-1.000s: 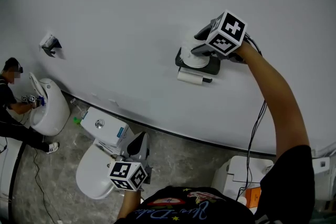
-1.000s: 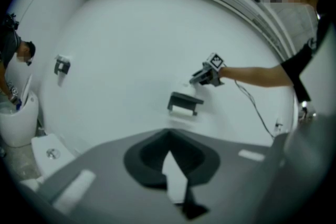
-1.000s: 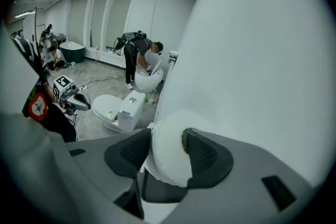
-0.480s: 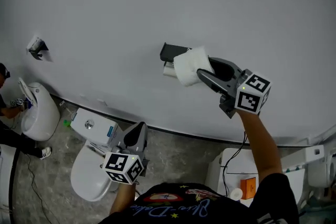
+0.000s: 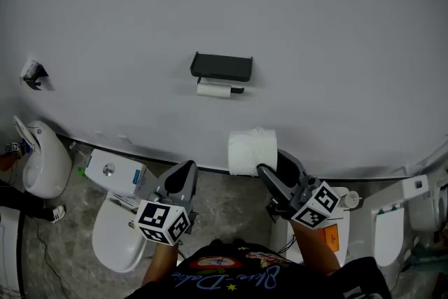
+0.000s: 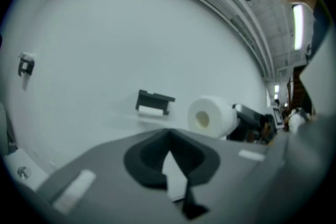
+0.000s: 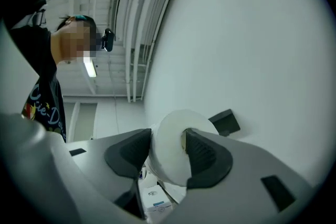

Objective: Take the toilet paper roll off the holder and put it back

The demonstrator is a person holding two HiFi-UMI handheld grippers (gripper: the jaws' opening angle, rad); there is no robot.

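The white toilet paper roll point(image 5: 250, 150), pinched through its wall by the right gripper point(image 5: 270, 164) well below the black wall-mounted holder point(image 5: 221, 66), should be raised and its core aligned with the spindle point(image 5: 213, 89), the left gripper point(image 5: 183, 177) kept closed, empty.

roll point(image 5: 252, 150) in right tool point(image 5: 269, 162), below the wall holder point(image 5: 221, 66); toilet point(image 5: 115, 238) lower left.

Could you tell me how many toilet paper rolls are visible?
2: a thick roll in the right gripper's jaws; apparently a thin one under the black holder.
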